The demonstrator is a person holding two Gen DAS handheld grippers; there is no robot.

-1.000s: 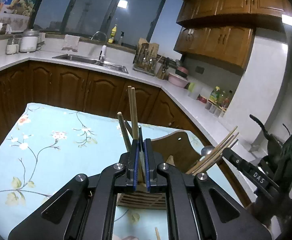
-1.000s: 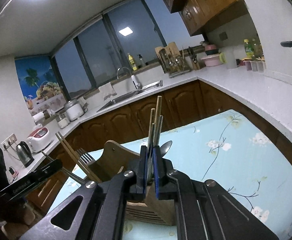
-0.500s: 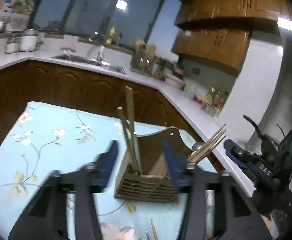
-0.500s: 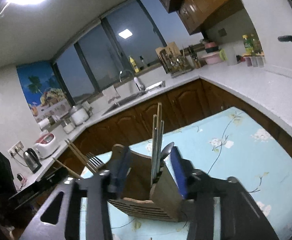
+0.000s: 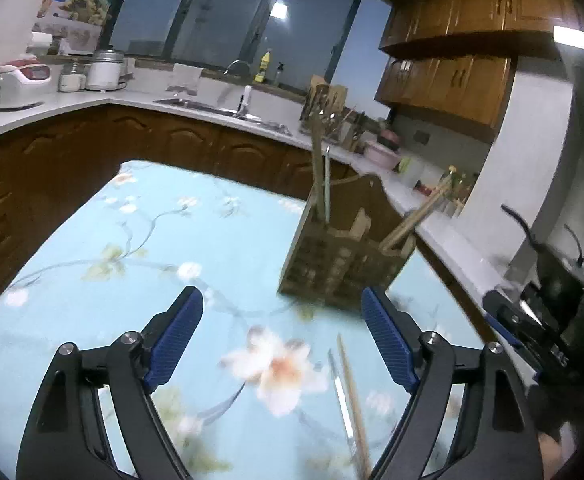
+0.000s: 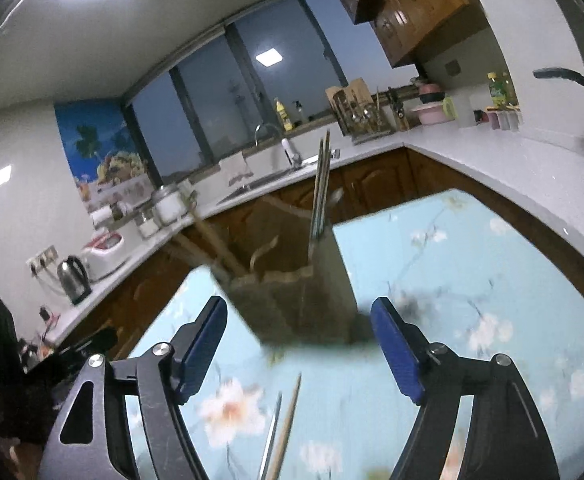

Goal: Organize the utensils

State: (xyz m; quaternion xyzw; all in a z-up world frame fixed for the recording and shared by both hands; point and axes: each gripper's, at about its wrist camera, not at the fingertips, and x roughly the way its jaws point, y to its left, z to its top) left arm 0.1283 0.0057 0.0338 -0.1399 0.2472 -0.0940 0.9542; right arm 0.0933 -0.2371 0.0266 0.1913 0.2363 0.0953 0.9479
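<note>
A wooden utensil holder [image 5: 344, 256] stands on the floral blue tablecloth; it also shows in the right wrist view [image 6: 292, 292]. Upright chopsticks [image 5: 319, 176] and a leaning bundle [image 5: 416, 216] stick out of it. In the right wrist view chopsticks [image 6: 320, 188] stand in it and a bundle [image 6: 211, 244] leans left. A wooden chopstick [image 5: 354, 404] and a metal one [image 5: 342, 400] lie on the cloth; they also show in the right wrist view [image 6: 287, 428]. My left gripper [image 5: 281, 344] is open and empty, pulled back from the holder. My right gripper [image 6: 298, 348] is open and empty.
The tablecloth [image 5: 139, 248] covers the table. Brown cabinets and a white counter [image 5: 195, 104] with sink, kettle [image 6: 73, 278] and jars wrap around behind. The other hand-held gripper [image 5: 552, 320] is at the right of the left wrist view.
Both grippers opened and let go of the chopsticks, which now stand in the holder. Both have drawn back and down, so the loose chopsticks on the cloth show.
</note>
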